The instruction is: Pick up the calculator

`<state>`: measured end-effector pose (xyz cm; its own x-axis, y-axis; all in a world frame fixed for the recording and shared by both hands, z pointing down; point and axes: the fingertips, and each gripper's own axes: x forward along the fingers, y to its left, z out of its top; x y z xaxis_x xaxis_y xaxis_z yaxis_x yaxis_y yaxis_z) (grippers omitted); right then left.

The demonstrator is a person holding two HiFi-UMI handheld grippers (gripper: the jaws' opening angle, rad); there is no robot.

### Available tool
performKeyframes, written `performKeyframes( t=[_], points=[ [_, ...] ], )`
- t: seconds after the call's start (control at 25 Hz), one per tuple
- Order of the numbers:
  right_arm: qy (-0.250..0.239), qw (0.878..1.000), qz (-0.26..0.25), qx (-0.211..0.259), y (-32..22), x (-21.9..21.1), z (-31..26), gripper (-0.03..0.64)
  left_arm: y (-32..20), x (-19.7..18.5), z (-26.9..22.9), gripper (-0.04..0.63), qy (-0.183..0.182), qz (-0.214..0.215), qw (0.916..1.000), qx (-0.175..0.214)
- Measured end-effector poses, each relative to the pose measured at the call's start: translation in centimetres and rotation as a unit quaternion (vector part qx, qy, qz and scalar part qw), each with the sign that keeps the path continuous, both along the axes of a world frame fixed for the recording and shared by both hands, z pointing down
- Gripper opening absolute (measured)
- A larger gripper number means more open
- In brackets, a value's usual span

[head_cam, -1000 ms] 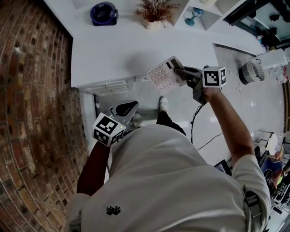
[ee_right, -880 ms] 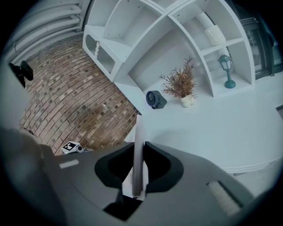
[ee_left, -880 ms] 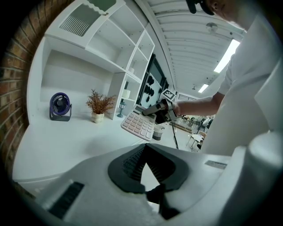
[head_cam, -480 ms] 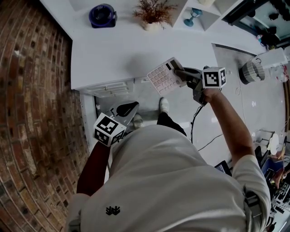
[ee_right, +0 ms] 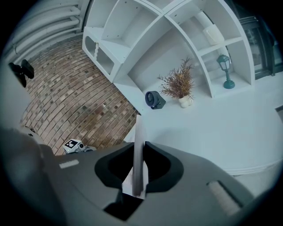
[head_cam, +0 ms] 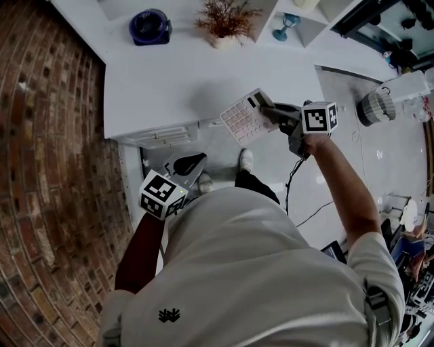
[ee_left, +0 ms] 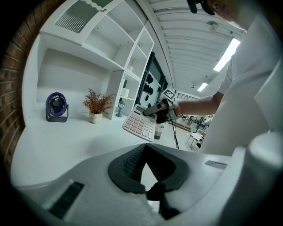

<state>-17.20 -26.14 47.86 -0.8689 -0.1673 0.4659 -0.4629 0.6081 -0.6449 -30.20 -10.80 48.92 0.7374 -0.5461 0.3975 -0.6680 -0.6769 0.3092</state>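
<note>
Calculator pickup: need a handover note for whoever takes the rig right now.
Right gripper: shut on one edge of the calculator, holding it in the air over the front edge of the white desk.
Left gripper: shut, empty, low beside the person's body.
Done: calculator is lifted clear of the desk.
Left: probably nothing except holding the grip.

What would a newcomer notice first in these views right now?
The white calculator stands out first. It is clamped by one end in the right gripper and held in the air above the front edge of the white table. Next come the small blue fan and the potted dried plant at the table's back, with the brick wall to the left.
</note>
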Motion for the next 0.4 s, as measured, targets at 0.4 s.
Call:
performKeyframes(
  t=[0.4],
  points=[
    [-0.002,1.0,-0.015,-0.005,-2.1,1.2,0.5,0.078,-2.3,1.4,0.2,0.006,-0.003,-0.004,1.0,-0.006]
  ],
)
